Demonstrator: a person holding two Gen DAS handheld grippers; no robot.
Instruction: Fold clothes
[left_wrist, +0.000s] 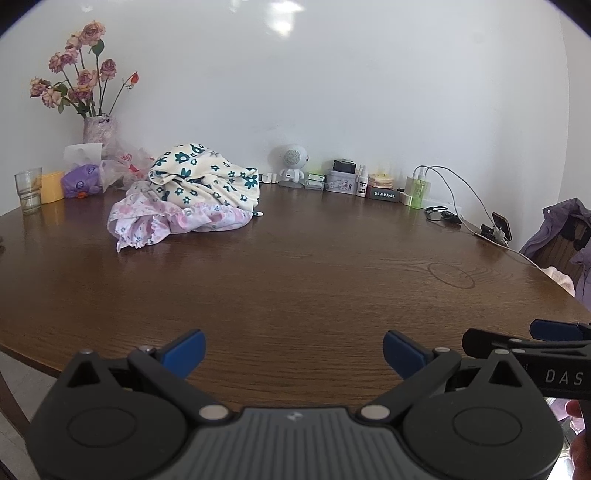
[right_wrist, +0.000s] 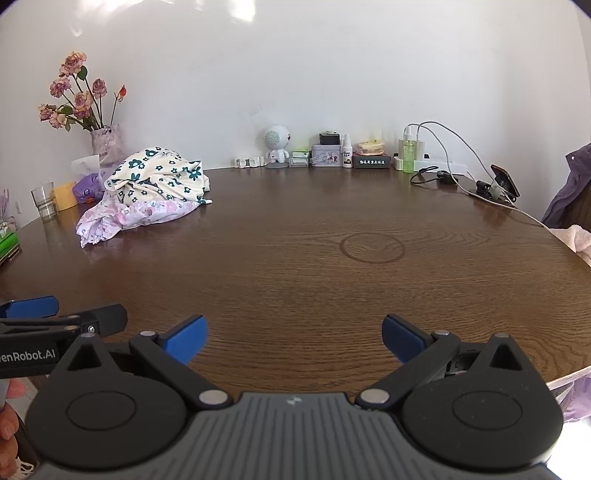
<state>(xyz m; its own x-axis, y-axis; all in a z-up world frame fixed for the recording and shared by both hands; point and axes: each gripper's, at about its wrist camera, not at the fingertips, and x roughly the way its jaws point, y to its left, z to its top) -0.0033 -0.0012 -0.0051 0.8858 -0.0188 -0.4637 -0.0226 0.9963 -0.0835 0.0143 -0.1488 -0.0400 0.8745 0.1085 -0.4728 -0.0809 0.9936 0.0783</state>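
A heap of clothes lies on the far left of the round brown table. A cream garment with dark green flowers sits on top of a pink and lilac floral garment. The heap also shows in the right wrist view, cream garment over pink one. My left gripper is open and empty at the table's near edge, far from the heap. My right gripper is open and empty beside it, to the right; its finger shows in the left wrist view.
A vase of dried roses, a glass, a yellow cup and tissues stand at the back left. A white robot figure, small boxes, a green bottle, cables and a phone on a stand line the back. A purple jacket hangs on the right.
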